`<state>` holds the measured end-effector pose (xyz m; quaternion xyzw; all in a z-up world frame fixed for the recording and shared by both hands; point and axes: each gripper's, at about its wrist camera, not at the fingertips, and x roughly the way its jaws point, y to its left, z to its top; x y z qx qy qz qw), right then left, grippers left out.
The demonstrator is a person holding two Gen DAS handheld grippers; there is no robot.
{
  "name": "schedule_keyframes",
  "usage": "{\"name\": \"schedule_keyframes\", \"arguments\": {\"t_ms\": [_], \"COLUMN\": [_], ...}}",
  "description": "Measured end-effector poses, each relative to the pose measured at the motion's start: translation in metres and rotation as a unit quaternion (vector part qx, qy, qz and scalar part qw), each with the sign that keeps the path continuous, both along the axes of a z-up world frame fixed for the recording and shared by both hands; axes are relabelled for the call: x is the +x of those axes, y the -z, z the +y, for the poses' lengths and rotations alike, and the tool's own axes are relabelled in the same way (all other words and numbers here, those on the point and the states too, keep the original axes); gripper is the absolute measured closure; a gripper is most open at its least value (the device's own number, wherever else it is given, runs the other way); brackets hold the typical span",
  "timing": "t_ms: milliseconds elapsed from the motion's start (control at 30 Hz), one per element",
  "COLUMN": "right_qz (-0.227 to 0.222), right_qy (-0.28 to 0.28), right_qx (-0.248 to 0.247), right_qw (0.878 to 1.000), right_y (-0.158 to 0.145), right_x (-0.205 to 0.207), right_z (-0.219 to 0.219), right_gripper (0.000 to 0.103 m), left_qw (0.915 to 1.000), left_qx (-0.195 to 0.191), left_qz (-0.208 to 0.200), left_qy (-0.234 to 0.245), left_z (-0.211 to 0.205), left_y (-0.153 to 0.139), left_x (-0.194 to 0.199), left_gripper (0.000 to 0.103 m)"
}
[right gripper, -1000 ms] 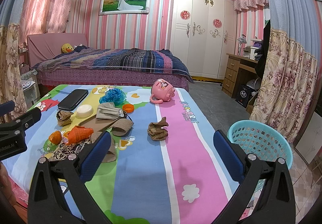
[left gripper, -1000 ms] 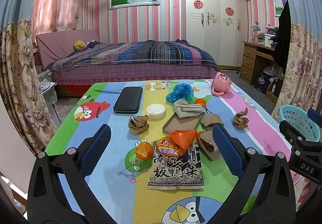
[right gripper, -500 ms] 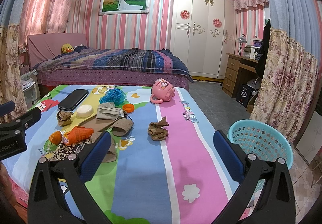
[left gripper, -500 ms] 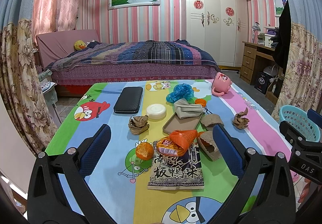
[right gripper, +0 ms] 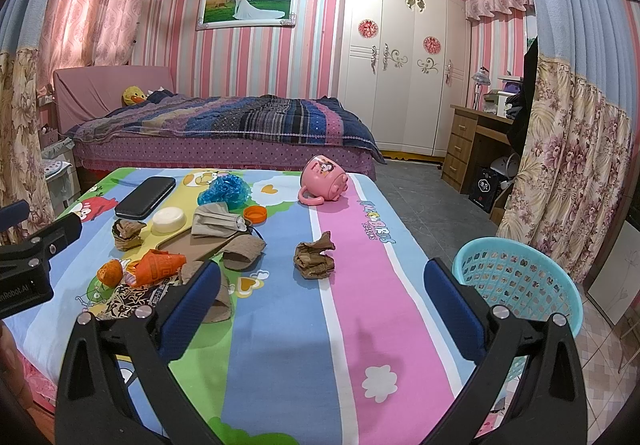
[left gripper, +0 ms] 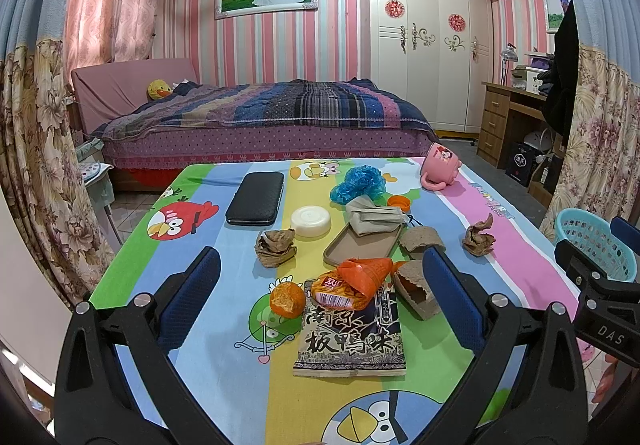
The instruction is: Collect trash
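Both claws are wide apart and hold nothing. You carry the left gripper (left gripper: 320, 293) low over the near edge of the table (left gripper: 208, 245), its fingers framing the densest litter: the orange snack wrapper (left gripper: 352, 283), the printed snack packet (left gripper: 350, 333) beneath it, the orange peel (left gripper: 286, 299) just beside, and a torn cardboard piece (left gripper: 414, 291) touching the packet's right side. This placement suggests a first pick from that cluster. You hold the right gripper (right gripper: 322, 293) over the table's pink stripe, aimed toward a crumpled brown paper (right gripper: 314, 255) that lies apart from the rest, with the teal basket (right gripper: 516, 281) just beside the table on your right, a short carry from either claw.

Containers: as far as its visible part shows, the basket looks empty, so collecting has evidently not begun. The brown tray (left gripper: 360, 247) carries a folded grey cloth (left gripper: 376, 215) at its far end. The pink cup (left gripper: 440, 167) lies tipped on its side; its contents cannot be told.
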<state>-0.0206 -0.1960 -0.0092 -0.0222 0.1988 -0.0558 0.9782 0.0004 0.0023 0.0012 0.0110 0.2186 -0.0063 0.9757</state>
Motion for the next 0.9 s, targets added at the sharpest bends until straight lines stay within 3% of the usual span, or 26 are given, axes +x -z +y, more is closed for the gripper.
{"name": "schedule_keyframes", "arguments": {"t_ms": [900], "right_qz": [-0.005], "right_qy": [0.001], "right_qx": [0.004], "right_qw": [1.0], "right_y": [-0.0014], "right_x": [-0.0012], "right_z": [-0.0026], "right_gripper": [0.004], "left_qw": [1.0], "left_qx": [-0.003], "left_qz": [0.006], "left_qy": [0.0], "left_z": [-0.0019], "left_y": [0.0038], "left_x": [0.0027], "left_gripper": [0.005]}}
